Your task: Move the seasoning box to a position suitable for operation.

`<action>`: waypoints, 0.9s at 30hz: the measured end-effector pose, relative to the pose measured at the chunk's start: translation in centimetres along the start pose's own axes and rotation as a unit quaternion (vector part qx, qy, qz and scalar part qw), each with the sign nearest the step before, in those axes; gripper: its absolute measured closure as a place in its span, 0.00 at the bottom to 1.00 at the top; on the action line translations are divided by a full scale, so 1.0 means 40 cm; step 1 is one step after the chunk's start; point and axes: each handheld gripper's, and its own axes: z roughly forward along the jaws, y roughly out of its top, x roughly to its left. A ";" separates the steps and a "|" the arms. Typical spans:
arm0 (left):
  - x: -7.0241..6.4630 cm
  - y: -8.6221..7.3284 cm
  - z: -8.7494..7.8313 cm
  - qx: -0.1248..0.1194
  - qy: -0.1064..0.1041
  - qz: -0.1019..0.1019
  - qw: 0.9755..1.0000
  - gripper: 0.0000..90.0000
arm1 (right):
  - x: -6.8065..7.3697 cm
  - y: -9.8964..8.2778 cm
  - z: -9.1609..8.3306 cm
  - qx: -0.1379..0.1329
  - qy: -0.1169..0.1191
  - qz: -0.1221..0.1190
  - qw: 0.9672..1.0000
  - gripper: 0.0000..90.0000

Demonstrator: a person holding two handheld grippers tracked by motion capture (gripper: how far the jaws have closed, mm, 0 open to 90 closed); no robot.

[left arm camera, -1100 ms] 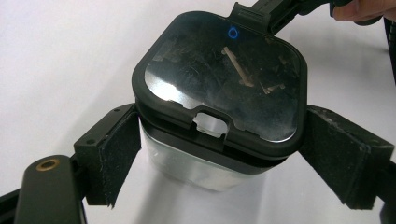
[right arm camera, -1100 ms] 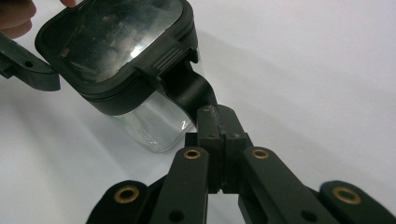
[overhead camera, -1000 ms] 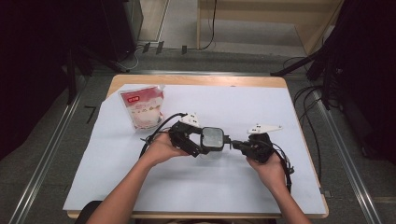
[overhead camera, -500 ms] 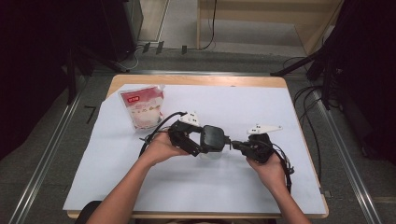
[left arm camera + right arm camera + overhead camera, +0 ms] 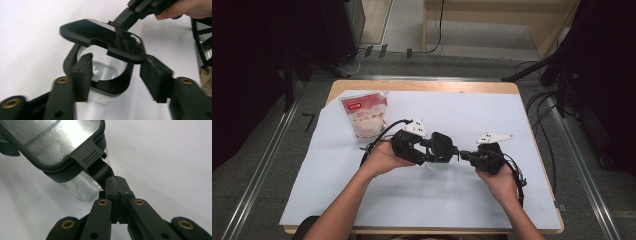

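From above, my left gripper (image 5: 428, 150) and right gripper (image 5: 467, 156) meet at a small clear jar (image 5: 438, 162) with a black hinged lid (image 5: 442, 143), standing near the middle of the white surface (image 5: 512, 200). Wide bare sheet lies in front of it, toward me, and off to the right; the far edge and both side edges are well apart from my hands. A red-and-white pouch (image 5: 364, 116) lies at the far left, well apart from the jar, with my left cable (image 5: 382, 136) curling just beside it.

Along my left fingers (image 5: 82, 75), the lid (image 5: 100, 37) is tilted up over the jar's black collar (image 5: 110, 86). My fingers have just been closing with the jar between them; the left pad lies against the collar, the right pad (image 5: 156, 80) stands apart from it. The other gripper (image 5: 140, 7) comes in from the top, crossing the space over the lid.

Along my right fingers (image 5: 117, 195), they are pressed together, clamped on the jar's black tab (image 5: 101, 171) below the lid's ribbed catch (image 5: 90, 157). Bare white surface opens to the right.
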 end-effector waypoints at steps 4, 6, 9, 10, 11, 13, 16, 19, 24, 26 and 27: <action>-0.007 0.004 -0.004 -0.002 -0.006 0.000 1.000 0.68 | 0.000 0.001 0.000 -0.001 0.001 0.001 1.000 1.00; -0.012 0.009 -0.006 -0.002 -0.008 0.000 1.000 0.76 | 0.000 0.001 0.000 -0.002 0.001 0.000 1.000 1.00; -0.022 0.016 -0.006 0.000 -0.015 0.005 1.000 0.86 | 0.000 0.001 0.000 -0.001 0.001 0.000 1.000 1.00; -0.025 0.018 -0.004 -0.001 -0.018 0.002 1.000 0.88 | 0.001 0.001 0.000 -0.001 0.000 0.001 1.000 1.00; -0.026 0.020 -0.003 -0.001 -0.014 0.001 1.000 0.88 | 0.001 0.001 0.000 -0.001 0.000 0.001 1.000 1.00; -0.027 0.027 0.000 0.001 -0.009 -0.011 1.000 0.90 | 0.001 0.000 0.000 -0.001 0.000 0.001 1.000 1.00; -0.027 0.034 0.006 0.005 -0.003 -0.020 1.000 0.91 | 0.003 -0.001 0.000 -0.001 -0.003 0.002 1.000 1.00; -0.027 0.042 0.011 0.003 -0.002 -0.027 1.000 0.93 | 0.004 -0.001 0.000 -0.003 -0.005 0.003 1.000 1.00; -0.027 0.064 0.027 0.005 -0.010 -0.029 1.000 0.94 | 0.006 -0.002 0.001 -0.005 -0.008 0.007 1.000 1.00; -0.025 0.080 0.042 0.012 -0.014 -0.030 0.999 0.94 | 0.008 -0.002 0.001 -0.005 -0.010 0.008 1.000 1.00; -0.026 0.085 0.048 0.011 -0.014 -0.032 0.999 0.94 | 0.008 -0.002 0.001 -0.005 -0.011 0.009 1.000 1.00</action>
